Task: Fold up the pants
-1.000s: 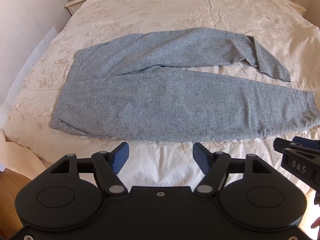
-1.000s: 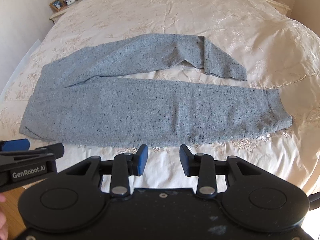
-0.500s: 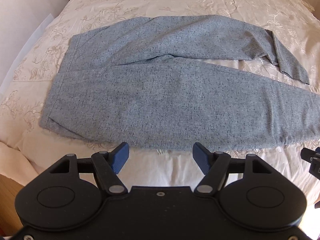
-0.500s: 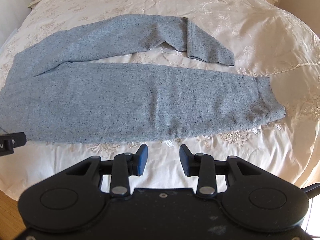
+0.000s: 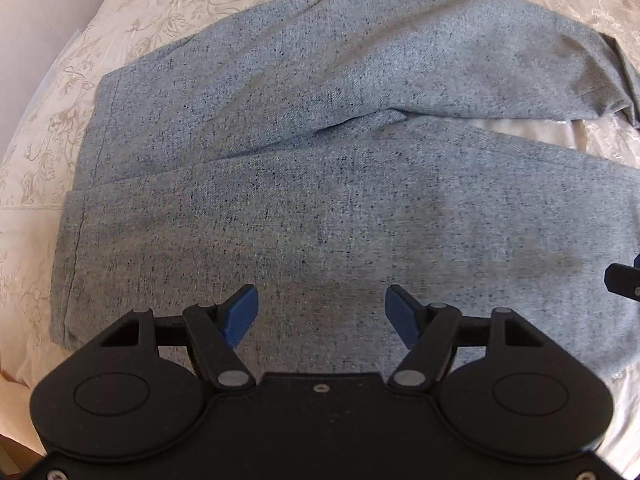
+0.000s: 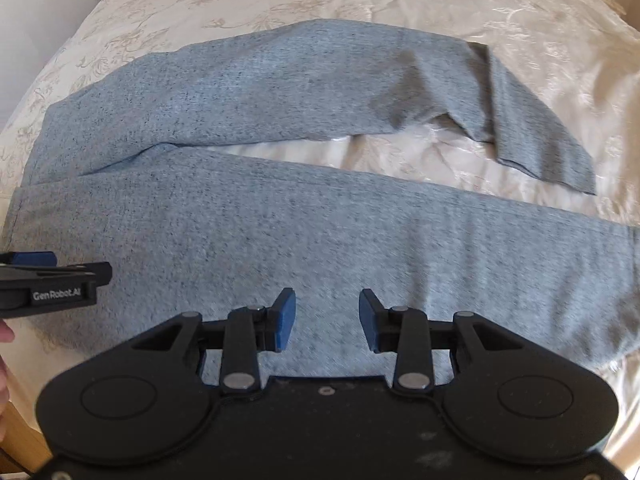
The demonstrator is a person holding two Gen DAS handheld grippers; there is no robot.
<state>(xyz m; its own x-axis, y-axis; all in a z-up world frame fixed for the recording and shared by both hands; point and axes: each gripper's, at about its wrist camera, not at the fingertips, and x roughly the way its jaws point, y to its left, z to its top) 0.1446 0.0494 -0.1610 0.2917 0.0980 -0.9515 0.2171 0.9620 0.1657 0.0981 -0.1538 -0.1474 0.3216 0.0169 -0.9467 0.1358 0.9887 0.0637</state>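
The left gripper (image 5: 322, 312), black with blue pads, had its jaws spread wide with nothing between them. It hung over the near edge of the grey speckled cloth pants (image 5: 320, 200), low in the middle of its frame. The right gripper (image 6: 327, 318) was open too, but less wide, and it held nothing. It sat low in the middle of its own frame, over the near pant leg.

The pants lay flat across the cream flowery bed cover (image 6: 520, 20). The waist was at the left of both frames. The far leg ran along the top, and its end (image 6: 532, 132) was bent down toward the lower right.

A few things could go wrong. The pads might pinch only the top layer, so the leg would open up when lifted. They might also grab the bed cover under the pants and pull it up as well. The bent end of the far leg could stay crooked and make the fold lumpy. If one gripper pulled harder than the other, the fold would come out slanted
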